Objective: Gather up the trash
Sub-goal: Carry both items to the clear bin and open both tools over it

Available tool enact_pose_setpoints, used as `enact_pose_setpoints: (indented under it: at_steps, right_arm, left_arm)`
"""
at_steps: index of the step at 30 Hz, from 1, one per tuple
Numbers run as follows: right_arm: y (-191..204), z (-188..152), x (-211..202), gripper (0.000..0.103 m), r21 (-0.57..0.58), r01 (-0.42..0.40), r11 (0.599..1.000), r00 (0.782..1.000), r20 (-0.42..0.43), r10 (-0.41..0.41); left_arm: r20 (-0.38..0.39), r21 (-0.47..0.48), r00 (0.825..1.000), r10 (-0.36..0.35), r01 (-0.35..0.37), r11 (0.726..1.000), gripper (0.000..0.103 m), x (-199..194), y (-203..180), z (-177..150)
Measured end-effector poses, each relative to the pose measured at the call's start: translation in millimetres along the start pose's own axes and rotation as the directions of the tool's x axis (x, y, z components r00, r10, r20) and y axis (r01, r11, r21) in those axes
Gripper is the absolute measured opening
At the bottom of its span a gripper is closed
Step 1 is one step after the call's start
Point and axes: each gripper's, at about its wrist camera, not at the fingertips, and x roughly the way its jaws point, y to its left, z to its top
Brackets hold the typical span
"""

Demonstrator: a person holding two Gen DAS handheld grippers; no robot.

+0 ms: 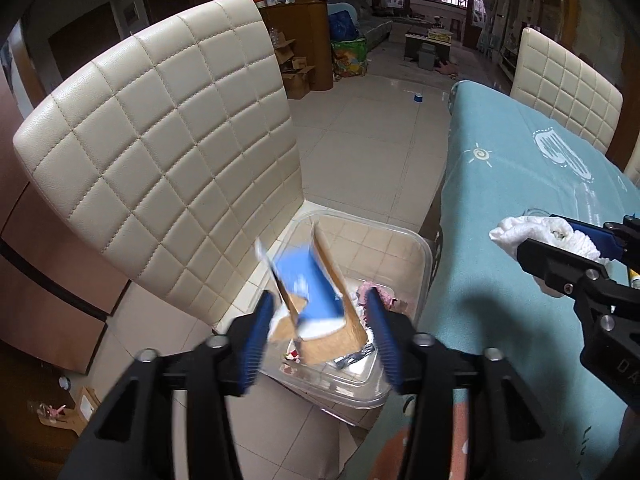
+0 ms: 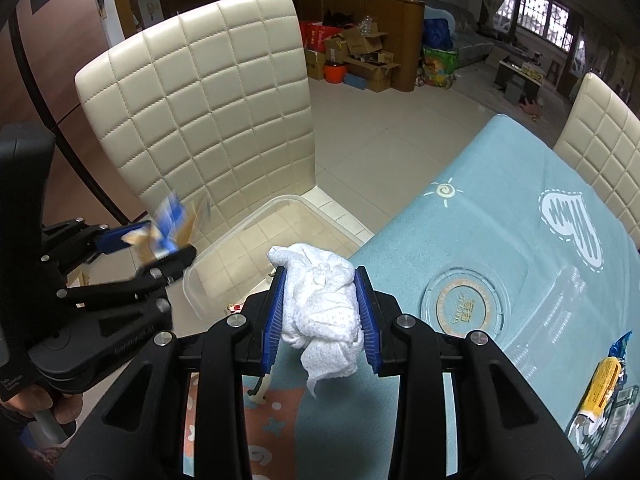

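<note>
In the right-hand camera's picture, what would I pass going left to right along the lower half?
Left gripper with a blue-and-tan carton → clear plastic bin → right gripper squeezing a white tissue wad → round clear lid → yellow wrapper.

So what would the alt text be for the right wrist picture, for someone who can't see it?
The right gripper clamps a crumpled white paper towel above a blue tablecloth. To its left, the left gripper holds a blurred blue-and-brown carton scrap near a clear plastic bin on a cream chair.

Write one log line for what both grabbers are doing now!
left gripper: open, blue-and-brown carton between fingers, above clear bin | right gripper: shut on white tissue wad, over table
</note>
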Motion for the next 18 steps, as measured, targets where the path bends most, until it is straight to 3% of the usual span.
enact_pose_setpoints:
  at_steps: [2,3,18]
  right_arm:
    - [-1.3,1.3,1.7,0.037,0.0,0.002,1.0,1.0,-0.002,-0.002]
    - [-2.2,1.6,2.4,0.037,0.002,0.002,1.0,1.0,-0.003,-0.002]
    - [24.7,25.3,19.3,0.037,-0.06,-0.046,0.997,0.999,0.011,0.047]
  left_arm:
    - [0.017,-0.018,1.0,-0.003,0.004,1.0,0.081,-1.5,1.9,1.1]
    - [0.025,-0.026,1.0,-0.004,0.004,1.0,0.083,-2.3,3.0,1.2]
    - [-0.028,-0.136,0.998,0.055,-0.058,0.989,0.084,4.6,40.9,-12.0]
